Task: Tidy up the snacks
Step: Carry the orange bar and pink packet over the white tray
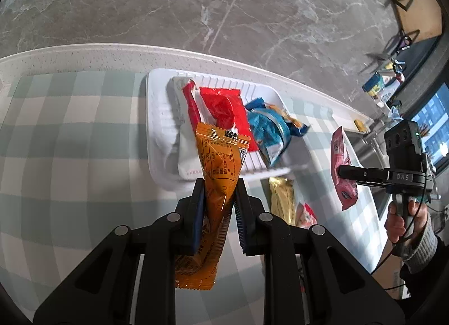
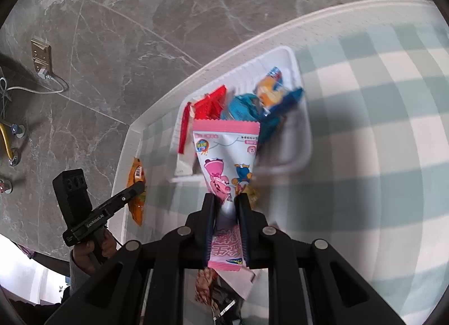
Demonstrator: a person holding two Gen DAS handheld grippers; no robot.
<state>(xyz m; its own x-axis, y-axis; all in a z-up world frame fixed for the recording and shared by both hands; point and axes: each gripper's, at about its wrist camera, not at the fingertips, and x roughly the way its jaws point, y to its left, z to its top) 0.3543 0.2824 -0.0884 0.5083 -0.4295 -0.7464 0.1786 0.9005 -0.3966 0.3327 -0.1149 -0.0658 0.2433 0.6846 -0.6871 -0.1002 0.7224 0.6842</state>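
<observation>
Both clamped — left gripper (image 1: 219, 184) pinching orange packet (image 1: 217, 162), right gripper (image 2: 226, 198) squeezing pink packet (image 2: 227, 156). Carry over white tray (image 1: 157, 128) — release low, one by one.

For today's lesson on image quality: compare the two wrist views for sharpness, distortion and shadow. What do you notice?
Left wrist view: mostly sharp, print on the orange packet legible; the fisheye bends the checked cloth and blacks out the corners. Right wrist view: motion blur smears the white tray and its snacks, the pink packet in the tongs stays crisp, and a soft shadow band crosses the cloth.
</observation>
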